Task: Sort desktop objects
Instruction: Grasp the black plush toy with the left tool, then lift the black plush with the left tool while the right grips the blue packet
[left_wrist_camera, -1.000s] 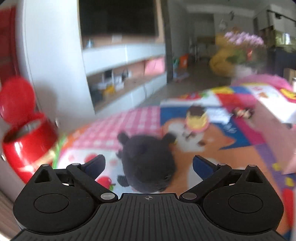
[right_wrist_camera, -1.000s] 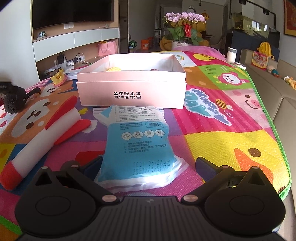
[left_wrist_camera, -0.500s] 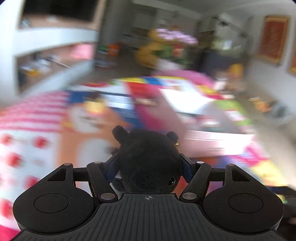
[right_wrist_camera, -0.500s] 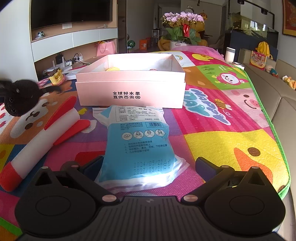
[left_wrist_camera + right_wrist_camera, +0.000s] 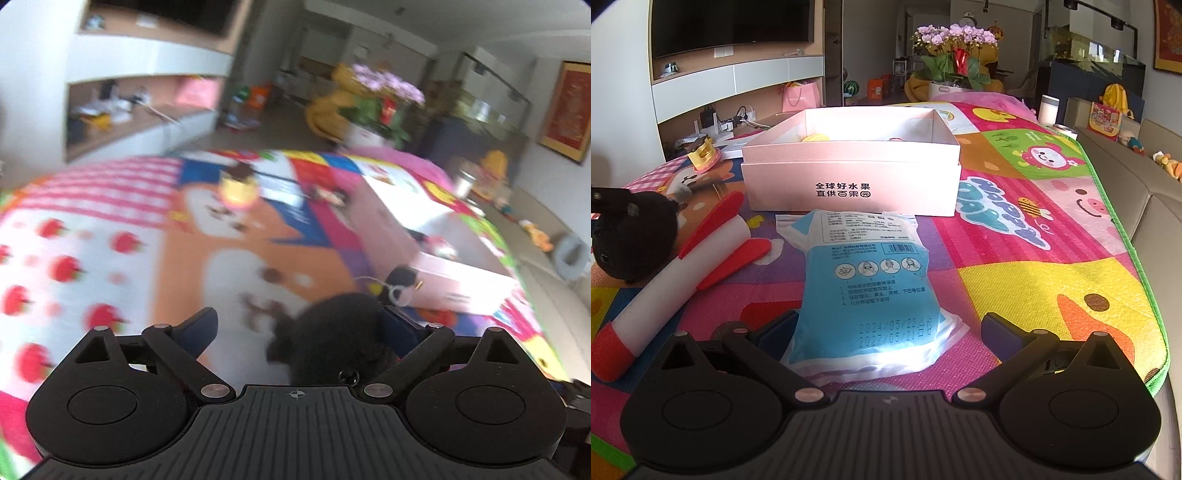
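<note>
A black plush toy (image 5: 332, 332) sits between the fingers of my left gripper (image 5: 299, 328), leaning on the right finger with a gap on the left side. The jaws are opening and do not press on it. In the right wrist view the plush (image 5: 631, 240) shows at the far left, beside a white foam rocket with red fins (image 5: 683, 269). My right gripper (image 5: 888, 328) stands open low over the mat, with a blue mask pack (image 5: 871, 291) lying loose between its fingers. The open pink box (image 5: 849, 184) stands just behind the pack, and its corner (image 5: 461, 280) is right of the plush.
A colourful play mat (image 5: 1034, 258) covers the table, with its green edge on the right. A small yellow toy (image 5: 701, 155) lies left of the box. Flowers (image 5: 953, 48) stand at the far end, and a sofa (image 5: 1145, 192) is on the right.
The left gripper shut on the black plush, swung right toward the pink box, then spread its jaws wide again. The plush now lies against the right finger. The right gripper has not moved.
</note>
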### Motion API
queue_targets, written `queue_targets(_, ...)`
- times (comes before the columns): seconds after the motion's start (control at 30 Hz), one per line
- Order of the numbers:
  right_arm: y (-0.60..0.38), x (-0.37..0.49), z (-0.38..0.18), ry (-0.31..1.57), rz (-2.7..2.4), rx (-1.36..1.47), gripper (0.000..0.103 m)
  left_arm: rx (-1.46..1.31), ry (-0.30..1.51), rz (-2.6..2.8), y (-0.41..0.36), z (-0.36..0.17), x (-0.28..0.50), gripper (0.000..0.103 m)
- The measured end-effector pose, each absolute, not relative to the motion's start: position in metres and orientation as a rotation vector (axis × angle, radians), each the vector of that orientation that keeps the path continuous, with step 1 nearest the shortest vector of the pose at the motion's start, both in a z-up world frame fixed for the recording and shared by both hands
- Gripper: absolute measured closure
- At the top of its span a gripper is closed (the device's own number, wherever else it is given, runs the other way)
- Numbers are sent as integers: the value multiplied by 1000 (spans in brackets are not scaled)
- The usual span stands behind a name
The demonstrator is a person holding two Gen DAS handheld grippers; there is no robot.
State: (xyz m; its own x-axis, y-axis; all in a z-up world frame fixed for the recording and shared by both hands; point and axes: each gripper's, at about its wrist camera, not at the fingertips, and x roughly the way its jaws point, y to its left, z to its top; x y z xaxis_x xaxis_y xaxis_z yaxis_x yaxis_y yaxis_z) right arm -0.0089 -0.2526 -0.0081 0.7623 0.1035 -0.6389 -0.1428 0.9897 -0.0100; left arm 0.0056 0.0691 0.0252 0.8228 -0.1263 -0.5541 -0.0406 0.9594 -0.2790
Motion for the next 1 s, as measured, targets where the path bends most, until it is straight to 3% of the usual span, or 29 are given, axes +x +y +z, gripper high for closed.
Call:
queue_targets(0.53,-245,-14,18,614,252,-125,0,-124,597,175,89,47,-18,3)
queue_targets(0.73,-259,18,18,678,238,-29,1,-112,547,62,71,64,-32,3)
queue_targets(0.87,-263,28,14,761,289,19,46,-66,535,-79,42,69,-37,3)
queue_targets(1.0,-265,17,18,747,275,10,48,2,553,-174,11,63,-36,3)
